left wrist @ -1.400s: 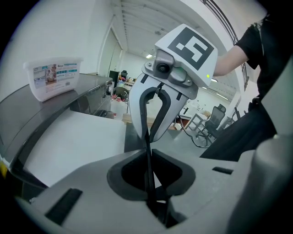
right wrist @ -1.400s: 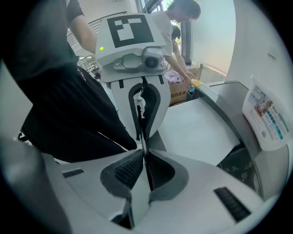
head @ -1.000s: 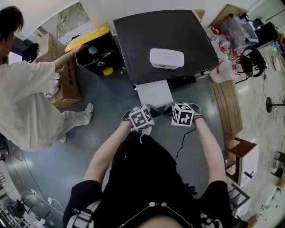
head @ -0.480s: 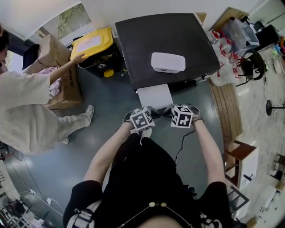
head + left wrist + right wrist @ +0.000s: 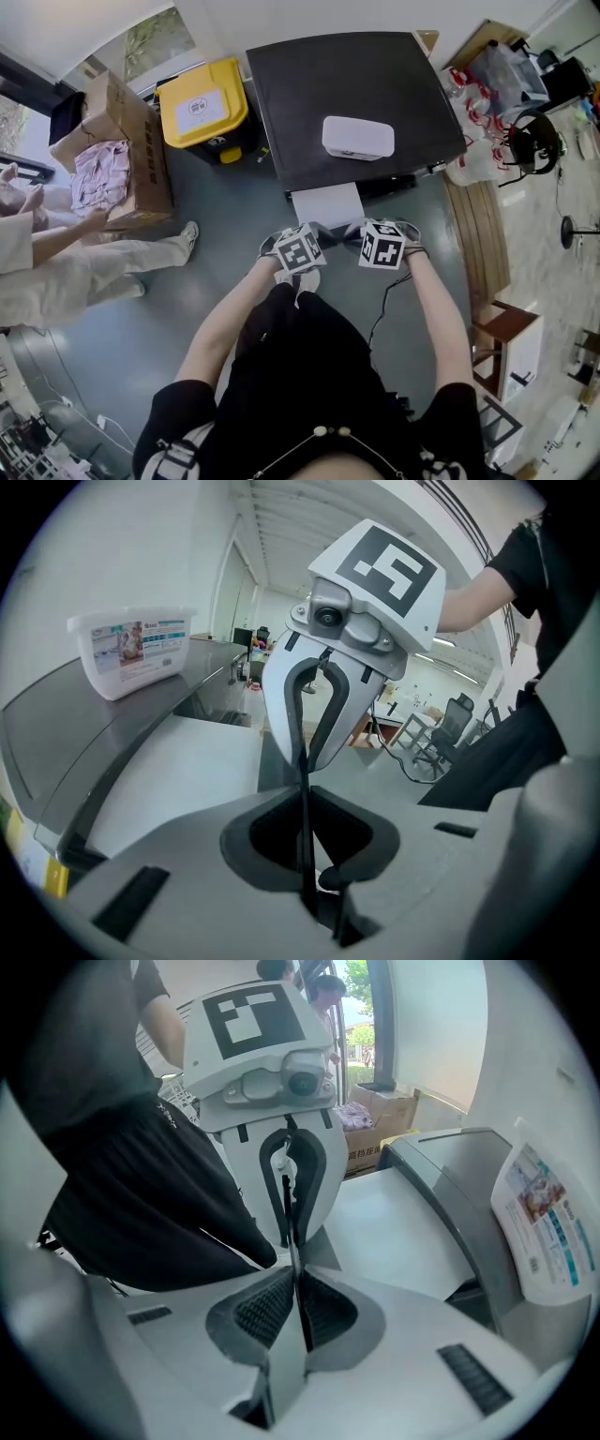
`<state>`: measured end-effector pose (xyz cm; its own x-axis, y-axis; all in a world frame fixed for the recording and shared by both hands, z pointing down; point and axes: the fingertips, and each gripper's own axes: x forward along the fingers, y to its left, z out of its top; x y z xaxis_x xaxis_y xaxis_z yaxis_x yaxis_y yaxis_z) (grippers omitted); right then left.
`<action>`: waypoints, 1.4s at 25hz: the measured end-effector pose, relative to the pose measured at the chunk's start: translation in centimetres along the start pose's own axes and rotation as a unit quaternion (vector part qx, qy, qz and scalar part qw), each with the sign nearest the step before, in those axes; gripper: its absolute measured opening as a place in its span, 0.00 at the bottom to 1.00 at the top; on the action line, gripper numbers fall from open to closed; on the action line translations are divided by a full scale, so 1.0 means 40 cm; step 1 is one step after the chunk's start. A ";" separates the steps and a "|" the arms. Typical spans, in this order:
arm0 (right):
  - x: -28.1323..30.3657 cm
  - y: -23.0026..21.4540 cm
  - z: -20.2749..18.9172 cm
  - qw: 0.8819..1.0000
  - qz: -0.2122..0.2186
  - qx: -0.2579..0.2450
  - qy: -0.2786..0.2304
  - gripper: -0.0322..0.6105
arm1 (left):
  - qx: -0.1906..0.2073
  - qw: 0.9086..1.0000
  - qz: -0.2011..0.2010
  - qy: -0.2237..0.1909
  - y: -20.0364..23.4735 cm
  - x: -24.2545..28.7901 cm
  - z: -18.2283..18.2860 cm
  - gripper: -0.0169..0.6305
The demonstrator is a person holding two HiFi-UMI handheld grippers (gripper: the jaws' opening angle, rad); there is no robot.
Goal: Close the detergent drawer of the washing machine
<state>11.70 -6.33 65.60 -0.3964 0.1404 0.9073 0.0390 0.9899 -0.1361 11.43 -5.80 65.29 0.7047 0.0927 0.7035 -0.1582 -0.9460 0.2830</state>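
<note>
The washing machine (image 5: 356, 84) has a dark top, and its white detergent drawer (image 5: 326, 202) stands pulled out toward me. Both grippers hang just in front of the drawer's front edge, tips pointing at each other and nearly meeting. My left gripper (image 5: 330, 235) is shut with nothing between its jaws; in its own view its tips (image 5: 303, 785) face the right gripper's fingers (image 5: 281, 705), with the drawer (image 5: 178, 771) to the left. My right gripper (image 5: 352, 232) is shut too, its tips (image 5: 298, 1274) next to the drawer (image 5: 394, 1232).
A white detergent box (image 5: 357, 138) sits on the machine top. A bin with a yellow lid (image 5: 202, 112) and a cardboard box of clothes (image 5: 108, 155) stand to the left, with a person (image 5: 56, 272) beside them. Bags (image 5: 469, 150) and a wooden bench (image 5: 478, 225) lie to the right.
The person at the left has shut the yellow lid on the bin and drawn back to the left. Both grippers have stayed where they were.
</note>
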 end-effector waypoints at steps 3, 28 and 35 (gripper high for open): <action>-0.003 -0.016 0.000 1.000 -0.001 0.000 0.002 0.11 | 0.000 1.000 0.004 0.000 0.016 -0.002 0.004 0.08; -0.004 -0.129 0.034 1.000 -0.006 0.002 0.002 0.11 | -0.005 1.000 0.008 -0.001 0.130 -0.033 0.013 0.08; -0.004 -0.154 0.042 1.000 -0.008 -0.001 0.003 0.11 | -0.006 1.000 0.017 -0.001 0.156 -0.043 0.016 0.08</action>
<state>9.98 -12.48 65.62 -0.3923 0.1243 0.9114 0.0350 0.9921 -0.1202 9.68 -12.07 65.43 0.6994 0.0598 0.7122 -0.1903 -0.9449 0.2662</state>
